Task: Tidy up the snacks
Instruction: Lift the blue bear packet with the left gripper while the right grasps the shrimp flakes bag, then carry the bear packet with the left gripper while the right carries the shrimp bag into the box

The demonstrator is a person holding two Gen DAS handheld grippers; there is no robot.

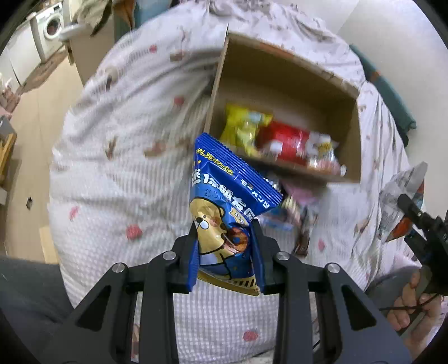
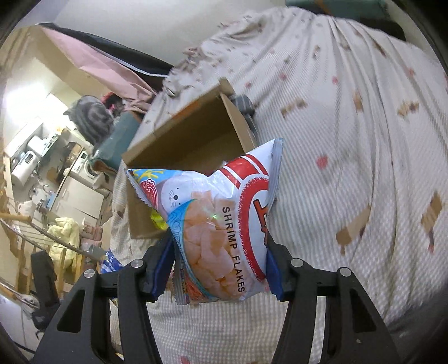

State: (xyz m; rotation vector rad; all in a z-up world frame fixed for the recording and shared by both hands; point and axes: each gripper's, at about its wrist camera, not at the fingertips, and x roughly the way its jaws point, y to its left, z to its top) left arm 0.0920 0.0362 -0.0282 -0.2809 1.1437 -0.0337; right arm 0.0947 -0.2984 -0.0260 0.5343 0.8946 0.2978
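Observation:
My left gripper (image 1: pixel 225 238) is shut on a blue snack bag with a cartoon bear (image 1: pixel 224 201), held above the bed, just short of the near wall of an open cardboard box (image 1: pixel 282 81). The box holds a yellow packet (image 1: pixel 243 128) and a red packet (image 1: pixel 285 145). My right gripper (image 2: pixel 219 243) is shut on a white and red shrimp flakes bag (image 2: pixel 224 224), held in front of the same box (image 2: pixel 193 131). The right gripper with that bag (image 1: pixel 403 196) also shows at the right edge of the left wrist view.
The box sits on a bed with a white patterned quilt (image 1: pixel 126 168). More loose packets (image 1: pixel 294 210) lie on the quilt beside the box's near wall. A teal cloth (image 1: pixel 392 98) lies at the far right. A washing machine (image 1: pixel 51 25) and furniture stand beyond the bed.

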